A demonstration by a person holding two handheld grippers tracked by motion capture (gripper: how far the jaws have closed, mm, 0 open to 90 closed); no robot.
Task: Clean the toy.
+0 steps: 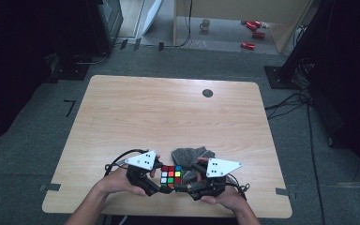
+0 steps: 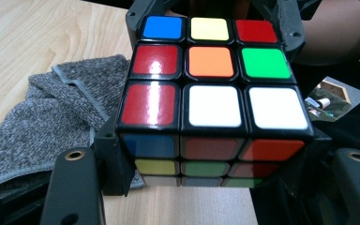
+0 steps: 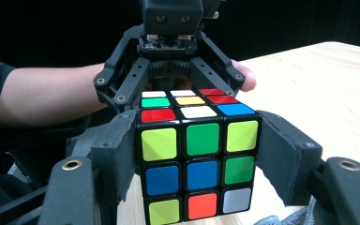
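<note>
A scrambled Rubik's cube (image 1: 171, 176) hangs just above the wooden table (image 1: 168, 112) near its front edge, held from both sides. My left gripper (image 1: 159, 183) is shut on the cube's left part, and my right gripper (image 1: 187, 183) is shut on its right part. In the left gripper view the cube (image 2: 213, 93) sits between my own jaws (image 2: 211, 159), with the right gripper (image 2: 213, 14) clamping its far end. In the right gripper view the cube (image 3: 197, 164) shows a yellow, green and blue face, my right gripper (image 3: 199, 154) around it and the left gripper (image 3: 173, 91) beyond.
A crumpled grey cloth (image 1: 190, 154) lies on the table just behind the cube, seen also as the cloth (image 2: 51, 117) beside it. A black round grommet (image 1: 207, 93) sits at the table's far side. On the floor beyond are a mug (image 1: 205, 24) and red cans (image 1: 253, 28).
</note>
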